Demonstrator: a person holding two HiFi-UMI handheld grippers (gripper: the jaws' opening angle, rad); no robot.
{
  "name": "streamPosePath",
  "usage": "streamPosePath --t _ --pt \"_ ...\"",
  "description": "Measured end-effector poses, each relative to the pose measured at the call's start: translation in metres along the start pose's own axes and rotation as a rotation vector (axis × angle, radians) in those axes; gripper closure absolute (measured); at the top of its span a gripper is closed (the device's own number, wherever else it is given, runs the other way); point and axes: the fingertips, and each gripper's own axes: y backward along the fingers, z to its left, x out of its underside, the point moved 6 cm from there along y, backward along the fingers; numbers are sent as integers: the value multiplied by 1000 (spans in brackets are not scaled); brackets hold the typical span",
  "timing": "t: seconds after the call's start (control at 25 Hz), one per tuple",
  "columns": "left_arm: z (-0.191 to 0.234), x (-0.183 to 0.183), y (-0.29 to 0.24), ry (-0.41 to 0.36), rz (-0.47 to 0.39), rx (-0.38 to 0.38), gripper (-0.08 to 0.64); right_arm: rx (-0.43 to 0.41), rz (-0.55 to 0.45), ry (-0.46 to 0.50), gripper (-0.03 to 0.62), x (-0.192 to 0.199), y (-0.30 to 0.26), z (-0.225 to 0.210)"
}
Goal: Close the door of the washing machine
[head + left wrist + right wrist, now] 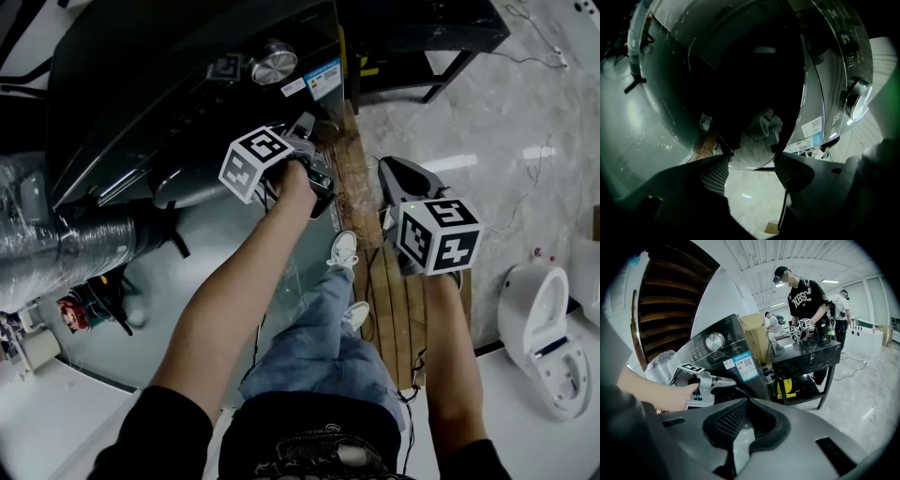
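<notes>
The dark washing machine [169, 84] fills the upper left of the head view, its silver knob [273, 63] on the panel. In the left gripper view its round dark glass door [754, 84] fills the middle and lies against, or close to, the machine's front. My left gripper [751, 171] is open, and the door's lower rim [754, 167] lies level with its fingertips. From above, the left gripper [314, 141] is at the machine's front. My right gripper [398, 178] hangs to the right, away from the machine. Its jaws [740, 427] are shut on nothing.
I stand on a wooden pallet [375, 281] beside the machine. A foil-wrapped hose [56, 253] lies at the left. A white toilet-like unit [534, 319] sits on the floor at the right. A black table [806, 352] with people behind it stands past the machine.
</notes>
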Motion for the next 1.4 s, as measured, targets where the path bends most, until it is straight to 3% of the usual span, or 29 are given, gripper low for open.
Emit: streamPosePath --t 0.72,0.88,1.12,1.4 --pt "-1 -5 -10 48 2 -13 238 2 -2 0 569 -2 7 -3" --pt "-5 -1 -6 9 -7 9 241 14 2 5 569 2 17 -3" --pt "-19 19 8 -41 57 80 242 35 -5 26 569 1 41 2" --pt "-39 27 52 -96 45 123 244 42 -34 46 569 -3 78 22"
